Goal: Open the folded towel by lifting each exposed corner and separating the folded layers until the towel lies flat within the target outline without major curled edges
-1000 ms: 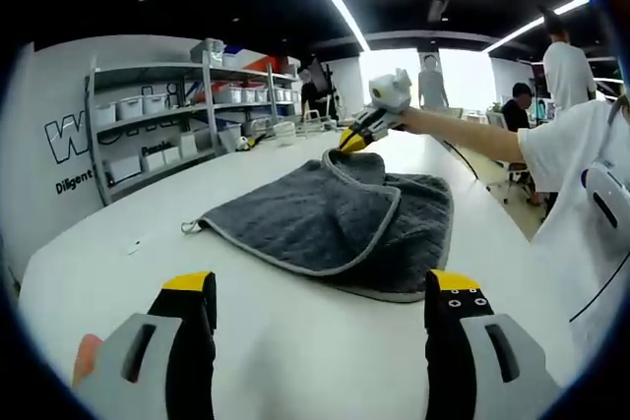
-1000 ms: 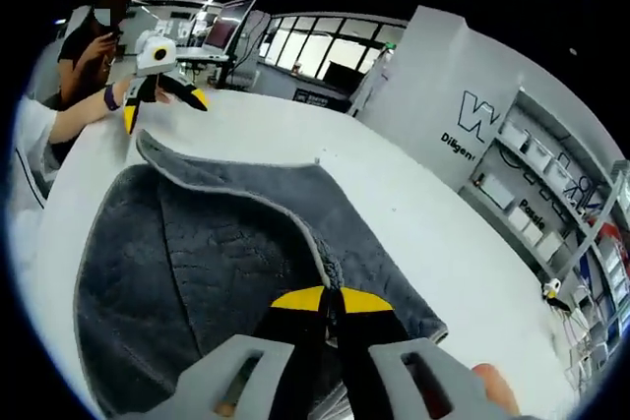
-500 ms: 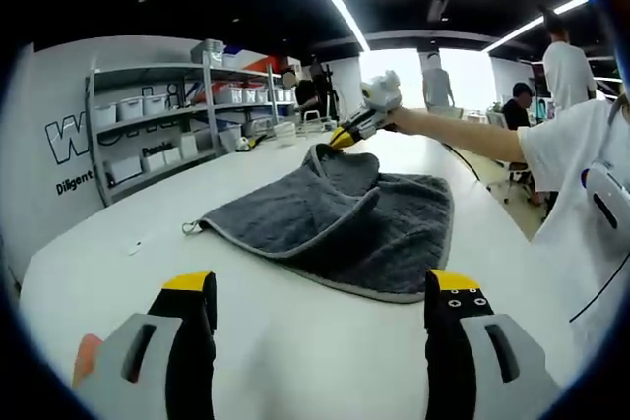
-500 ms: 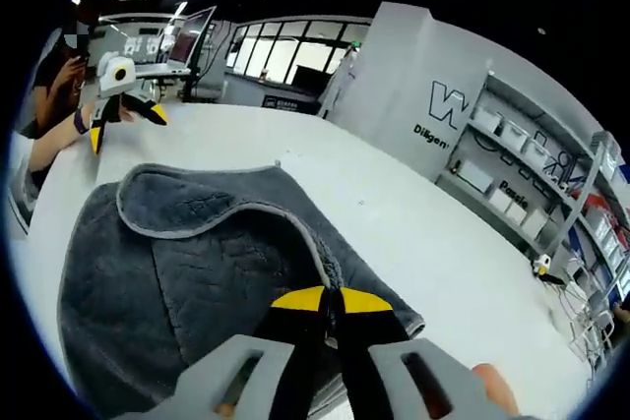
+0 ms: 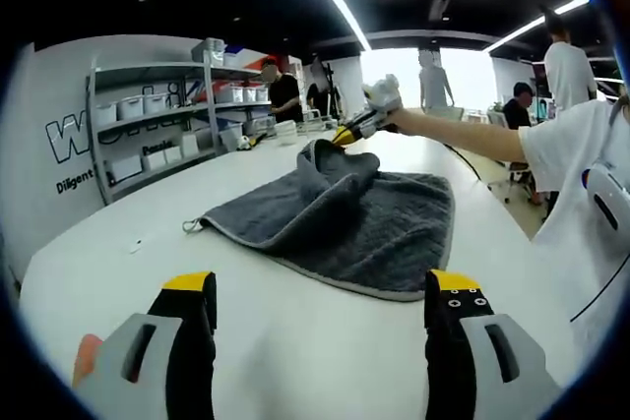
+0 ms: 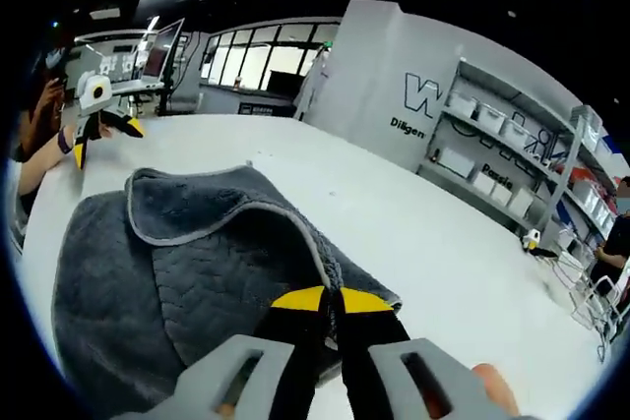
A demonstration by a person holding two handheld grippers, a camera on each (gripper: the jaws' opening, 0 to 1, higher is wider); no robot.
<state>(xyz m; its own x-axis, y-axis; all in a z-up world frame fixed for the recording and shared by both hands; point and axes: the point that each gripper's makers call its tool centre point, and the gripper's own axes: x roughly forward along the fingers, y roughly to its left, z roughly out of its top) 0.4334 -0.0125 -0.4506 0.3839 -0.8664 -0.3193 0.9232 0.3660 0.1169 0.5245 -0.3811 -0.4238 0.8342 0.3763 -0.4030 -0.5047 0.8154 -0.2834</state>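
Towel (image 5: 345, 213) flap further over.

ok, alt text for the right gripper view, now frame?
The right gripper, jaws shut, pinches the bordered edge of a dark grey towel and lifts a folded layer off a white table. Far across the towel, the left gripper hangs open above the table. Shelving with bins lines the wall behind.

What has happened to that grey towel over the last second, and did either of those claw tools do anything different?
The right gripper, shut on the towel's corner, has carried it up and further over the cloth, so the top layer peeled back and more of the lower layer lies bare. The left gripper stayed open, hovering short of the towel on the white table.
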